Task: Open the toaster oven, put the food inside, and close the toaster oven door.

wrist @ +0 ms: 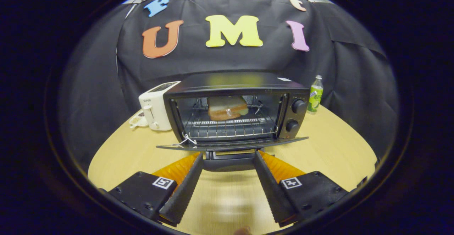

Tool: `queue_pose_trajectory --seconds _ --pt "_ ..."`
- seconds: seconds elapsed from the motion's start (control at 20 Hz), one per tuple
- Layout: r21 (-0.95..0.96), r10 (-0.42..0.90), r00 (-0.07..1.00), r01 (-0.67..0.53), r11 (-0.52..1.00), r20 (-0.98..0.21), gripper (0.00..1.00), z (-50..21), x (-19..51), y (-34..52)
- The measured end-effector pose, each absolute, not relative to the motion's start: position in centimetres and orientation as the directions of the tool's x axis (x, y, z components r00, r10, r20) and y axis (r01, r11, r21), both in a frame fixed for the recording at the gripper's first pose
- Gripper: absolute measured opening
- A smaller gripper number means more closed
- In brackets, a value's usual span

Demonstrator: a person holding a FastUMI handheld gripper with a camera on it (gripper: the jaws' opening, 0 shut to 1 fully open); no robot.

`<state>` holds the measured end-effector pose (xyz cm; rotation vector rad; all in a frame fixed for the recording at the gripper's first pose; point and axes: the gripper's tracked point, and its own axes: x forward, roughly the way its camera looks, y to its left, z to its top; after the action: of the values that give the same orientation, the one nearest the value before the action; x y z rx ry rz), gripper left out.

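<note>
A black toaster oven (244, 86) stands on the wooden table straight ahead of my fingers. Its door (232, 145) hangs open, folded down flat toward me. A sandwich of bread slices (227, 108) lies on the wire rack (230, 128) deep inside. My gripper (228, 154) is open, its fingertips just under the door's front edge on either side of the door handle (228, 161), which sits between them. Neither finger presses on the handle.
A white slot toaster (156, 109) stands to the left of the oven. A green drink bottle (315, 94) stands at the oven's right rear. Two knobs (298, 106) are on the oven's right panel. The light wooden table (337, 149) spreads out on both sides.
</note>
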<state>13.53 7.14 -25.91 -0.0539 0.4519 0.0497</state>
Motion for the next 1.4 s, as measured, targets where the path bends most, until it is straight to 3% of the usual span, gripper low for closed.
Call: queue_pose_trajectory --seconds 0.45,0.65,1.4 --pt "-0.036 0.058 0.959 -0.070 0.997 -0.276 0.95 -23.7 14.7 7.5" --pt "0.064 0.081 0.973 -0.069 0.996 -0.217 0.96 -22.9 14.8 7.7" --pt "0.029 0.088 0.987 -0.085 0.996 -0.137 1.00 -15.7 10.0 6.3"
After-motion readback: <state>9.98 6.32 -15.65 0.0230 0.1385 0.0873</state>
